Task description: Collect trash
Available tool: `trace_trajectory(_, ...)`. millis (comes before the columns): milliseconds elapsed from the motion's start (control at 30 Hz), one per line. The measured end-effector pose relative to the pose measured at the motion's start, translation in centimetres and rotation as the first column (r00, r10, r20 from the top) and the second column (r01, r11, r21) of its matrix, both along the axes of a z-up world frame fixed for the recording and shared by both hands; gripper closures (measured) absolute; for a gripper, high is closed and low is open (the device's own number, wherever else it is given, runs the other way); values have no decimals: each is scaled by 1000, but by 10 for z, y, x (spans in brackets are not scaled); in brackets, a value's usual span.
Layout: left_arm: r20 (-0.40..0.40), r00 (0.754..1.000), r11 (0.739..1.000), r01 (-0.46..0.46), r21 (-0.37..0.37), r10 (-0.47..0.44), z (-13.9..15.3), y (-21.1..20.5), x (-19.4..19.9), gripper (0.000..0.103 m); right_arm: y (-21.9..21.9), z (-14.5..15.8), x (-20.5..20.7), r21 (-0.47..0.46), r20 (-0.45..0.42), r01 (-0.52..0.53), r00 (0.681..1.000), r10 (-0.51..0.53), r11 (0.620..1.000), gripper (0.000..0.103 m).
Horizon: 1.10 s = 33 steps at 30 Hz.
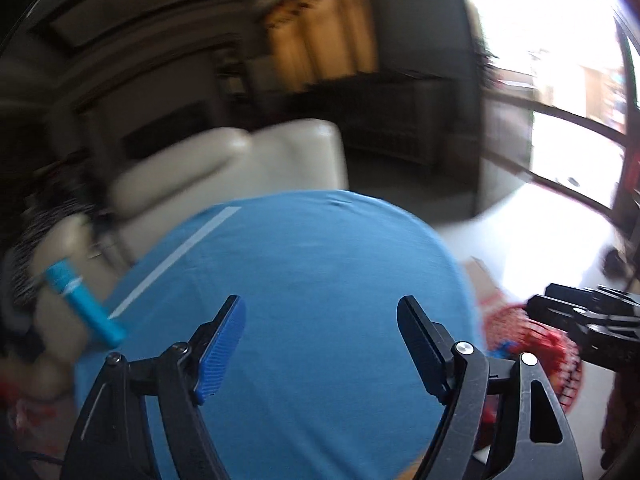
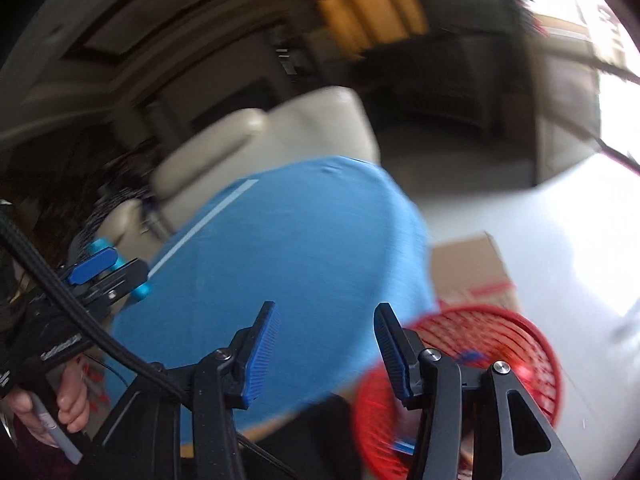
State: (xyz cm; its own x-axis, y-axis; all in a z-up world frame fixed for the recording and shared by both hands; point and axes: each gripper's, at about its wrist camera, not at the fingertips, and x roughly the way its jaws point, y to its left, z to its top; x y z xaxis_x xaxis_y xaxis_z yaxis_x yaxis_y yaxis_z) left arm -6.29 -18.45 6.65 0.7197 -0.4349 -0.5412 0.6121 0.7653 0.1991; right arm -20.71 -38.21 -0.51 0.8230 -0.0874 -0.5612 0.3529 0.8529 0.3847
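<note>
A cyan tube (image 1: 84,308) lies at the left edge of a table under a blue cloth (image 1: 304,272). My left gripper (image 1: 322,320) hangs open above the cloth with nothing between its fingers. To the right, beside the table, a red mesh basket (image 1: 508,320) stands lower down, with blurred red and blue items inside. In the right wrist view, my right gripper (image 2: 324,320) is open and empty over the table's right edge, with the basket (image 2: 480,314) just right of it. The cyan tube (image 2: 100,246) shows behind one of the left gripper's fingers (image 2: 92,266).
A beige sofa (image 1: 240,168) stands behind the table. A cardboard box (image 2: 472,268) sits on the pale floor beyond the basket. A hand (image 2: 70,400) grips the left tool's handle. Dark cabinets and a bright window fill the background. Both views are motion-blurred.
</note>
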Motion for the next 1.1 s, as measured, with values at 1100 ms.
trace_trajectory(1100,89,872,873,-468,-137,481,33,221,-2,11,220,85,61,-242,106,-258,951,290,935,43)
